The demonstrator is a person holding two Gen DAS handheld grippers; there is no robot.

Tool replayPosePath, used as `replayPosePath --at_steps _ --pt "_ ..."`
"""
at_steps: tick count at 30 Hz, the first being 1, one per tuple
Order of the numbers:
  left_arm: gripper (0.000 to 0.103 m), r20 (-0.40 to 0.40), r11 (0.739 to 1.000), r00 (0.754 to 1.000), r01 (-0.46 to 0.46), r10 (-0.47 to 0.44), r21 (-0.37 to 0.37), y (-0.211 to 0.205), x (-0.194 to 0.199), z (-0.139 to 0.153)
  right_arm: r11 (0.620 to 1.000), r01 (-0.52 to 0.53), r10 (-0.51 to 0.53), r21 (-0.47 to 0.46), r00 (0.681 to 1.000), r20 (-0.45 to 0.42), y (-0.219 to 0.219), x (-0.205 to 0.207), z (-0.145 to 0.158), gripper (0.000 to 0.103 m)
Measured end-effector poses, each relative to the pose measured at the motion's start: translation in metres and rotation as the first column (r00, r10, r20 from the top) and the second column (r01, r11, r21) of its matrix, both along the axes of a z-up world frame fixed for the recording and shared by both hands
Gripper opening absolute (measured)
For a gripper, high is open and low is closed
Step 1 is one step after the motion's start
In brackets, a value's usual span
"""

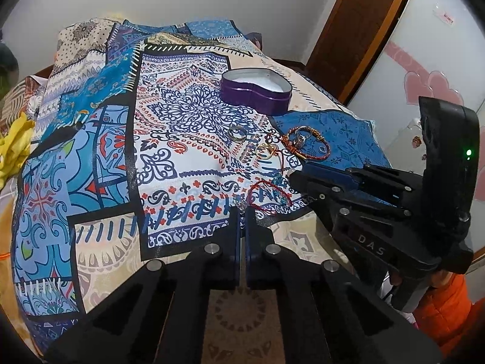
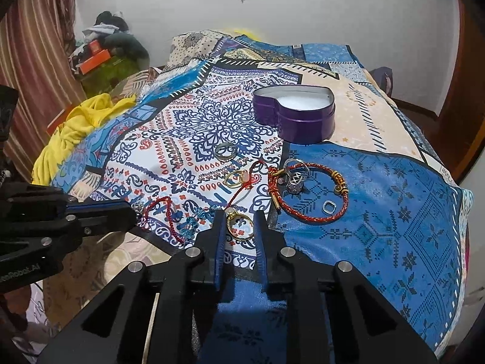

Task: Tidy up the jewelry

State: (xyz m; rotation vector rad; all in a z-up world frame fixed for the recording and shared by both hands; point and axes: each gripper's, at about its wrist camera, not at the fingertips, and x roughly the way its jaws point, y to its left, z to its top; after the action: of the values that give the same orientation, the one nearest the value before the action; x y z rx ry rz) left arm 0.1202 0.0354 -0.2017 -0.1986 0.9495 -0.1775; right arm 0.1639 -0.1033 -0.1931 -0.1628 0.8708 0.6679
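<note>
A purple heart-shaped tin (image 2: 295,112), open with a white lining, stands on the patterned cloth; it also shows in the left wrist view (image 1: 257,91). Loose jewelry lies in front of it: a silver ring (image 2: 225,150), a red braided bracelet (image 2: 309,194), a red cord bracelet (image 2: 163,217) and a gold ring (image 2: 239,227). My right gripper (image 2: 239,217) is open, its fingers on either side of the gold ring. My left gripper (image 1: 242,212) is shut on a small silver charm at the end of the red cord bracelet (image 1: 268,195).
The cloth (image 2: 379,212) covers a raised surface that drops off at the right and near edges. A yellow garment (image 2: 75,133) lies at the left. A wall and a wooden door frame (image 1: 357,30) stand behind. Clutter sits in the far left corner.
</note>
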Motion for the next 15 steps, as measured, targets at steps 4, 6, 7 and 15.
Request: replayPosePath --at_steps 4,6,7,15 --pt "0.001 0.016 1.0 1.0 -0.003 0.003 0.006 0.0 -0.002 0.005 1.0 0.016 -0.016 0.009 1.0 0.005 -0.003 -0.002 0.004 0.016" --pt "0.001 0.027 1.0 1.0 -0.006 0.006 0.014 0.001 -0.002 0.009 1.0 0.022 -0.022 0.012 1.0 0.013 -0.005 -0.003 0.006 0.016" --pt "0.001 0.034 1.0 0.999 -0.008 0.007 0.019 0.001 -0.003 0.011 1.0 0.025 -0.025 0.014 1.0 0.017 -0.006 -0.004 0.008 0.016" --pt "0.017 -0.008 1.0 1.0 -0.012 0.012 0.018 0.0 0.005 0.011 0.998 0.051 -0.053 0.037 0.998 0.045 -0.015 -0.006 0.021 0.016"
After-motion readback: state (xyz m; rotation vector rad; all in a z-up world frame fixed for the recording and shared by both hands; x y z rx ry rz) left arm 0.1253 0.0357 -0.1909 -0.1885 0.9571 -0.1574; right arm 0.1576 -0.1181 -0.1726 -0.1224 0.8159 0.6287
